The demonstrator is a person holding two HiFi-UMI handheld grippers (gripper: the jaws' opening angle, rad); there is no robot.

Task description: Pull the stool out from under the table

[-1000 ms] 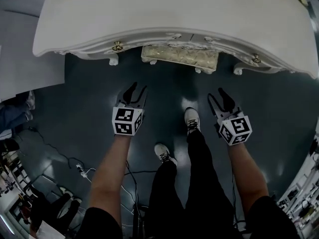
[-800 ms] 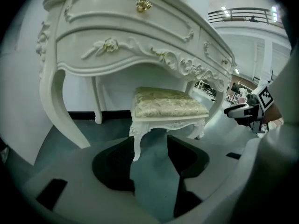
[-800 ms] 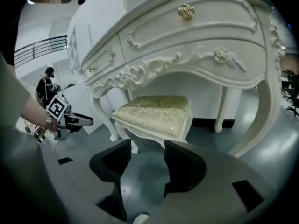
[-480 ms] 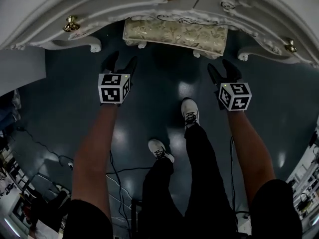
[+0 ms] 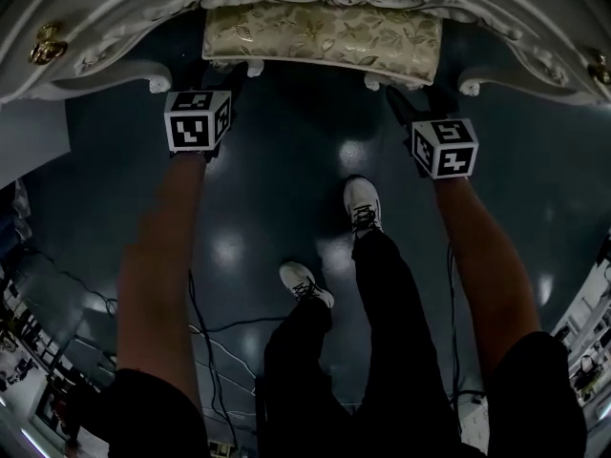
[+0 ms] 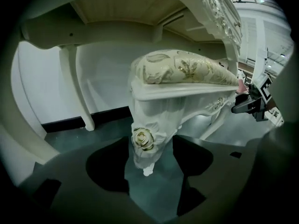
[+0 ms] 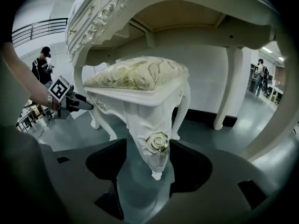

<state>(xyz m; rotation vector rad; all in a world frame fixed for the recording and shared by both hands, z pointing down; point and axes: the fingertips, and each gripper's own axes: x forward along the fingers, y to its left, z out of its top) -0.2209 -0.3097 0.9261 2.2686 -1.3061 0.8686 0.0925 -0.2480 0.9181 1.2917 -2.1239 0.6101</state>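
I can't read any words, numbers or brand names from where I stand. The closest thing to a sign is the printing on the two cubes. The left marker cube [image 5: 198, 119] and the right marker cube [image 5: 444, 148] each show black-and-white square code patterns on their faces. These are blocky shapes inside a black frame, not letters or digits.
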